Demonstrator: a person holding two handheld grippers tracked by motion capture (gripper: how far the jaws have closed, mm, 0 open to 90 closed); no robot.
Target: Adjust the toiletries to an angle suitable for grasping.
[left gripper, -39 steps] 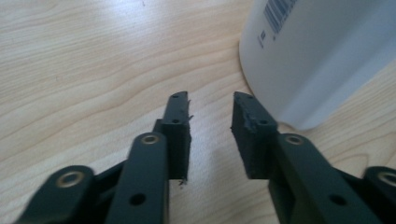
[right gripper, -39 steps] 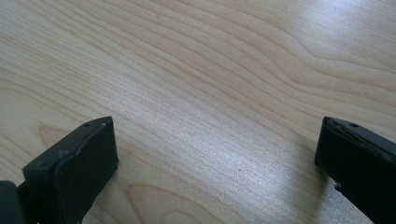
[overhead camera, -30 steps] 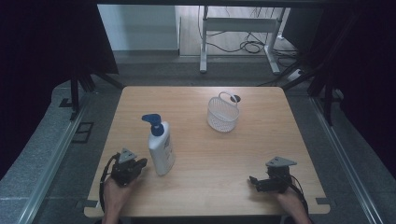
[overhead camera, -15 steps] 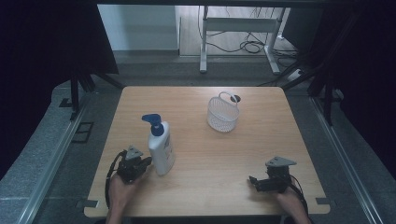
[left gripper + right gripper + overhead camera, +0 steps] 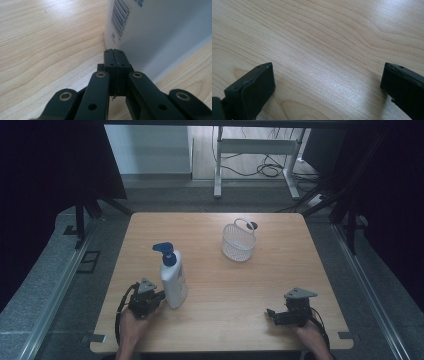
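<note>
A white pump bottle (image 5: pixel 172 280) with a blue pump head stands upright on the wooden table (image 5: pixel 215 270), left of the middle. My left gripper (image 5: pixel 159 296) lies low at the bottle's base, jaws pressed together with nothing between them. In the left gripper view its closed tips (image 5: pixel 115 53) sit right at the bottle's white wall (image 5: pixel 160 30), below a barcode. My right gripper (image 5: pixel 271 315) rests near the front right of the table. Its jaws stand wide apart over bare wood, and its fingertips (image 5: pixel 255 85) hold nothing.
A white mesh basket (image 5: pixel 238 242) with a handle stands at the back, right of centre. A small dark round thing (image 5: pixel 252 225) lies just behind it. Beyond the table are a metal stand (image 5: pixel 255 150) and cables on the floor.
My left gripper has slid a little to the right, up to the bottle's base. The right gripper, bottle and basket have stayed put.
</note>
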